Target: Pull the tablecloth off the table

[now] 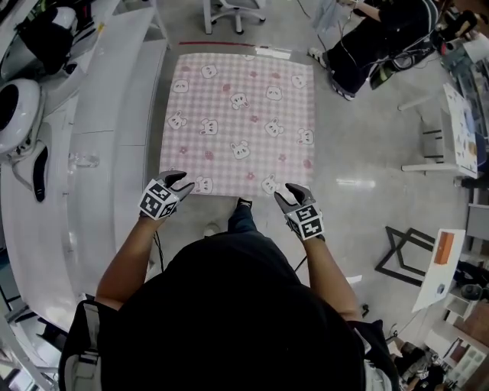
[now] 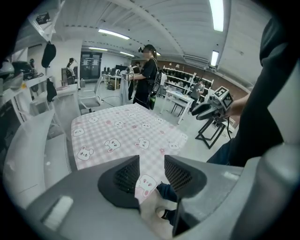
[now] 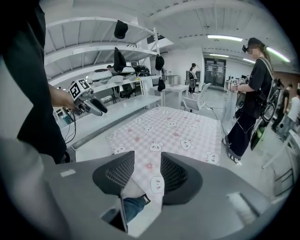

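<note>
A pink checked tablecloth [image 1: 241, 114] printed with white bunnies lies flat over a small table. My left gripper [image 1: 179, 182] hovers at its near left corner and my right gripper [image 1: 289, 193] at its near right corner. In the left gripper view the left gripper [image 2: 151, 168] stands open, with the tablecloth [image 2: 126, 131] edge showing in the gap and its pads apart from it. In the right gripper view the right gripper [image 3: 147, 165] is also open, and the near edge of the tablecloth [image 3: 168, 129] sits between its jaws, untouched.
A long white counter [image 1: 99, 153] runs along the left. A person [image 2: 147, 75] stands beyond the table's far end, and another sits at the upper right [image 1: 382, 38]. An office chair [image 1: 233, 11] is behind the table. A black folding stand [image 1: 405, 252] is on the floor at right.
</note>
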Available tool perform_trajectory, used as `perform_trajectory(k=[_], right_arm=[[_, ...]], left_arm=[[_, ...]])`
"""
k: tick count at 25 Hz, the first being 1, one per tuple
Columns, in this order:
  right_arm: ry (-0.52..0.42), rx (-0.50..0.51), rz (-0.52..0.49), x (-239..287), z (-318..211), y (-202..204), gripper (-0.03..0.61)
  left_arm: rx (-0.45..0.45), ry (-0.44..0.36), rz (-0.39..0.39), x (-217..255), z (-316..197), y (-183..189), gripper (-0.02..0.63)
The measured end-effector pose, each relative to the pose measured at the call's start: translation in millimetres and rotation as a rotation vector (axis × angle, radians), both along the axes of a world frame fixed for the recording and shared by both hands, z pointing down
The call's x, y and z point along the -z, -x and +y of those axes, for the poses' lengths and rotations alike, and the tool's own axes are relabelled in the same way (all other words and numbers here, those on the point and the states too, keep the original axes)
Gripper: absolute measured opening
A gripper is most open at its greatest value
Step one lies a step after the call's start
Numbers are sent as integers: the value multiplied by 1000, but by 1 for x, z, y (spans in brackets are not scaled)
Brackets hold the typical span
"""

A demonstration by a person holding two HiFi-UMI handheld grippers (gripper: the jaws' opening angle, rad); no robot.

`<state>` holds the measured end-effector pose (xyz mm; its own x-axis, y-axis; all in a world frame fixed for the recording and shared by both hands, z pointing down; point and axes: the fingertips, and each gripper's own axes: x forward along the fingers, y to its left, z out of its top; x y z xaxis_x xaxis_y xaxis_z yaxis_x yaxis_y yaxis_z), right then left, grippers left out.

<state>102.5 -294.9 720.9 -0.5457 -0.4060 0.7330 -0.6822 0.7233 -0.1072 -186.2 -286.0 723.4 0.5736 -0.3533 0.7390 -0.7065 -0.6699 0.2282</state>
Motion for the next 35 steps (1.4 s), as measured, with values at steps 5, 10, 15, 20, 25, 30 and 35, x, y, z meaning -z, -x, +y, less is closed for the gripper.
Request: perform_trajectory(k=[5, 10, 15, 20, 25, 30, 35], right_arm=[[37, 62, 69, -32, 7, 1, 227], [62, 132, 146, -65, 10, 0, 241], [91, 191, 207, -94, 20, 0, 253], [114, 244, 277, -126, 27, -1, 273], [128, 304, 348, -155, 38, 2, 298], [146, 333, 426, -186, 42, -8, 319], [113, 323, 504, -205, 35, -23, 367]], left_arm=[[-111, -28, -132, -27, 8, -6, 183], [-253, -69, -275, -58, 14, -15, 198], [-378, -90, -410, -85, 27, -18, 215], [-442, -74, -472, -112, 31, -24, 234], [-492, -38, -516, -145, 42, -29, 276], [-515, 1, -571, -180, 50, -30, 295], [-527, -20, -599, -202, 52, -31, 308]])
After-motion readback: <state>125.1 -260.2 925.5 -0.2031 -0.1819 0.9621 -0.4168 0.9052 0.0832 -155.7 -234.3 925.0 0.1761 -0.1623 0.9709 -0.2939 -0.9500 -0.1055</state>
